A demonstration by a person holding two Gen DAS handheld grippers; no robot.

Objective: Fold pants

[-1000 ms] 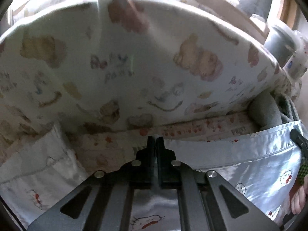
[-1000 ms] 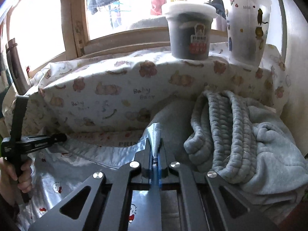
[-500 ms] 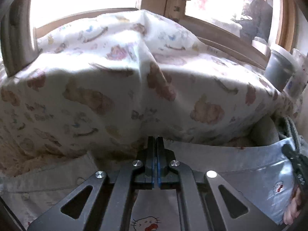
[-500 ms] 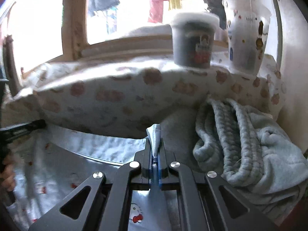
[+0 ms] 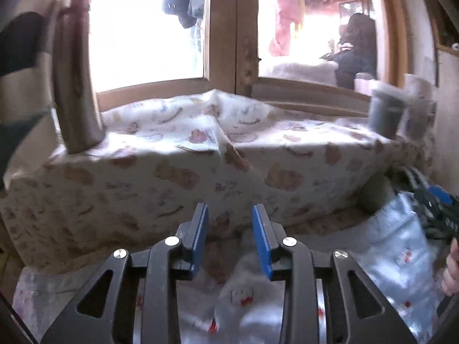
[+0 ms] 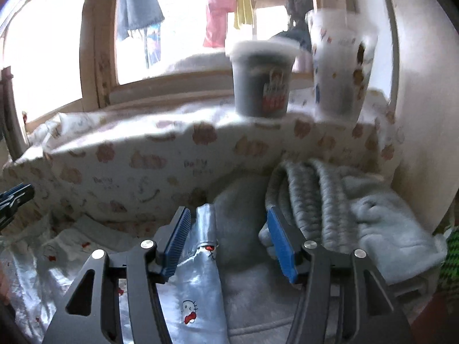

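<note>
pants: silvery cat-print pants point(image 6: 198, 295) lie on bed, lower part cut off by frame
left gripper point(image 5: 230, 230): jaws open, empty, above pants
right gripper point(image 6: 229, 239): jaws open, fabric ridge between, untouched
blur: dark tub point(image 6: 262, 78) label unreadable

pants point(image 6: 198, 295): 1 | tub point(image 6: 262, 80): 1 | cup point(image 6: 340, 66): 1 | grey knit point(image 6: 321, 200): 1

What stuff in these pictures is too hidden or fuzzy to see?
- Pants: both views, lower part cut off by the bottom edge and covered by the right gripper and left gripper.
- Dark tub label: right wrist view, motion-blurred, unreadable.
- Grey knit: garment type unclear, bunched.
</note>
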